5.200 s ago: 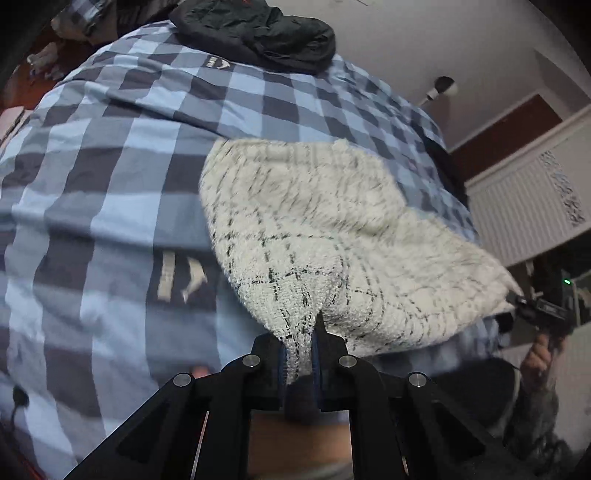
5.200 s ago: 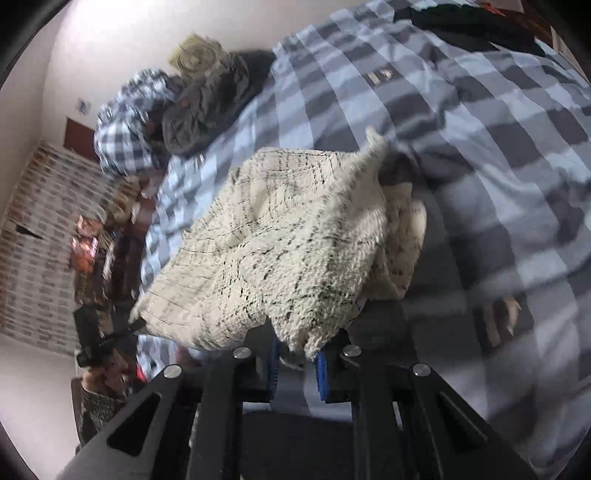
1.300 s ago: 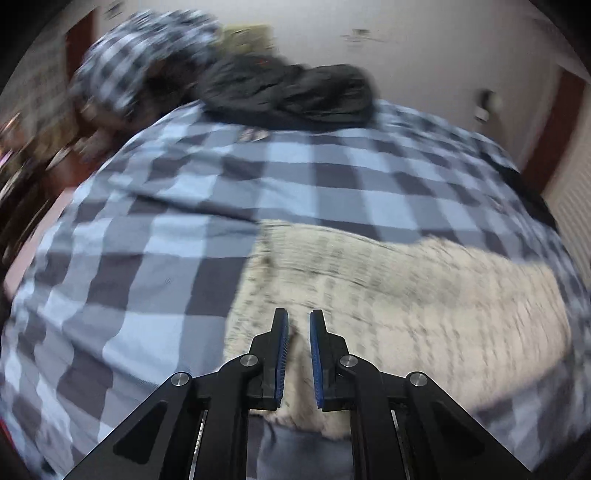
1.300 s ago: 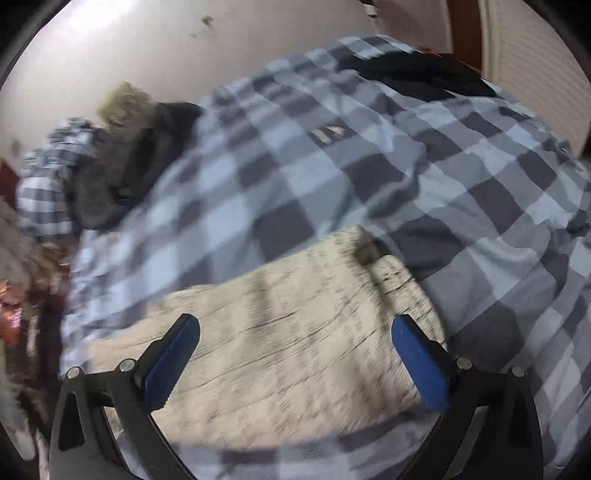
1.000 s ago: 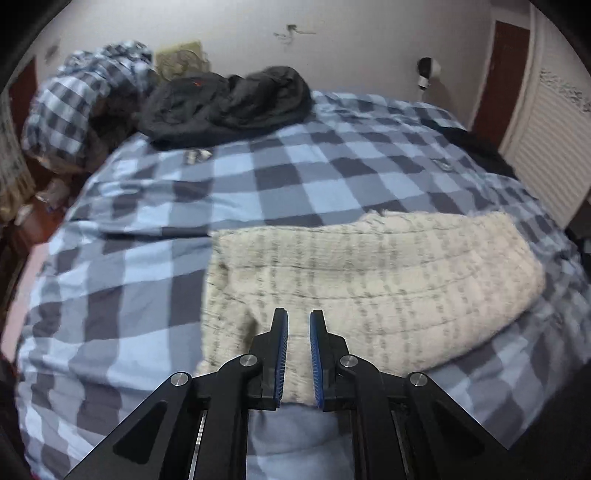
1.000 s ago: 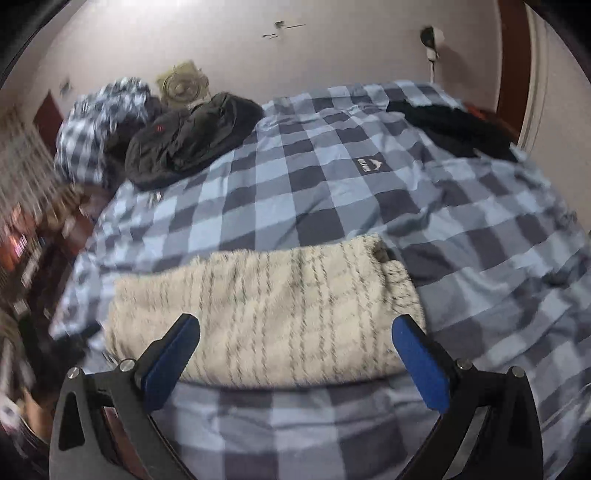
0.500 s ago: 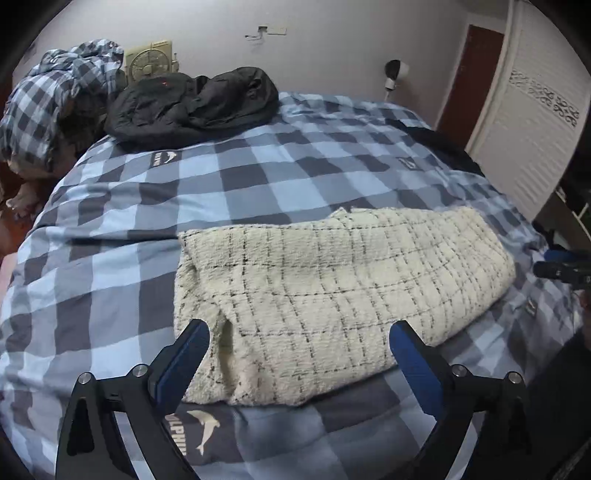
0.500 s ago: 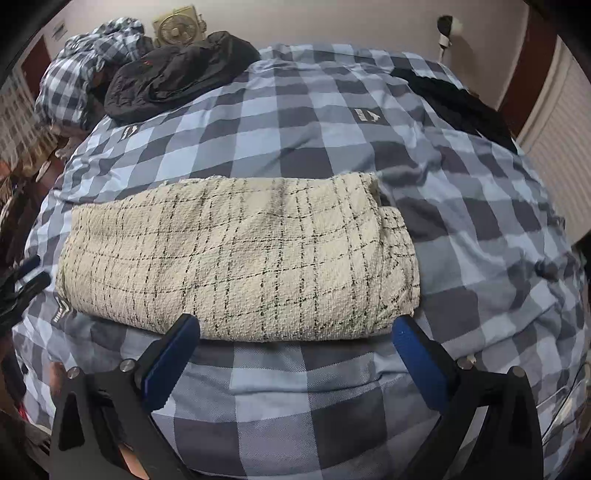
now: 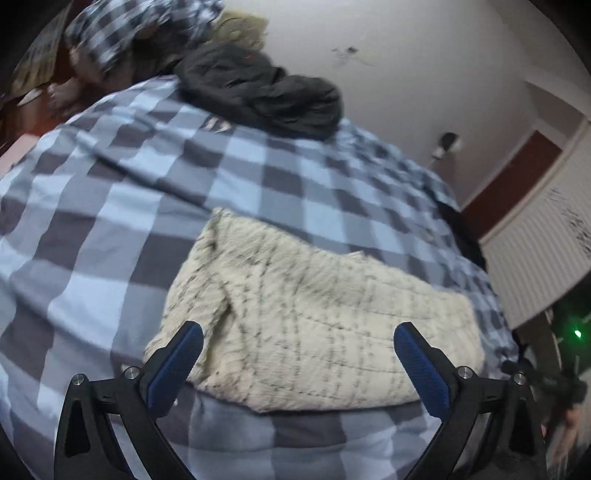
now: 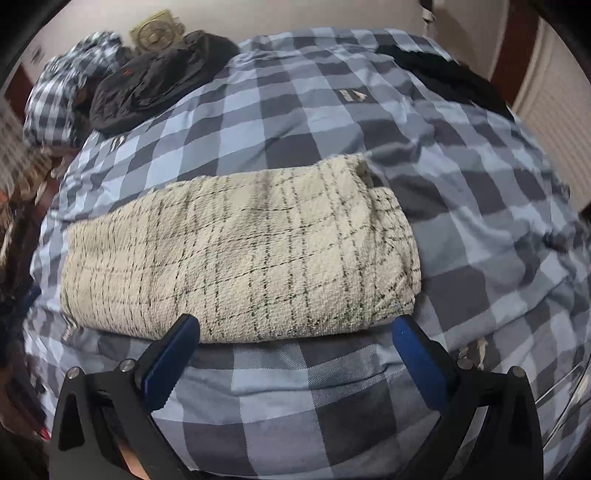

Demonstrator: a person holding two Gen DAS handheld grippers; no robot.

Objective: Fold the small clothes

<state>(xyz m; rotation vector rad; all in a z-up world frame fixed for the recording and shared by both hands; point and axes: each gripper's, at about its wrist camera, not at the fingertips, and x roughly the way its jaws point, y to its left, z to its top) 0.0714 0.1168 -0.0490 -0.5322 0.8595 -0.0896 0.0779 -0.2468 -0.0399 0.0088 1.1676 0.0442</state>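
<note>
A cream knitted garment with thin black check lines [image 9: 314, 317] [image 10: 236, 254] lies folded into a long flat rectangle on the blue-and-grey checked bed cover [image 9: 110, 206] [image 10: 332, 110]. My left gripper [image 9: 298, 354] is open and empty, its blue pads astride the garment's near left end. My right gripper [image 10: 296, 341] is open and empty, just in front of the garment's near long edge. Neither gripper touches the cloth that I can see.
A dark jacket [image 9: 258, 96] [image 10: 155, 77] and a checked pillow or cloth heap [image 9: 140, 33] [image 10: 62, 96] lie at the head of the bed. A black garment [image 10: 447, 77] lies at the far right. A white louvred door [image 9: 546, 243] stands to the right.
Five seconds ago both grippers were shut on the garment's corners; they have let go. In the last half second the left gripper swung closer to the garment's left end; the right moved slightly closer.
</note>
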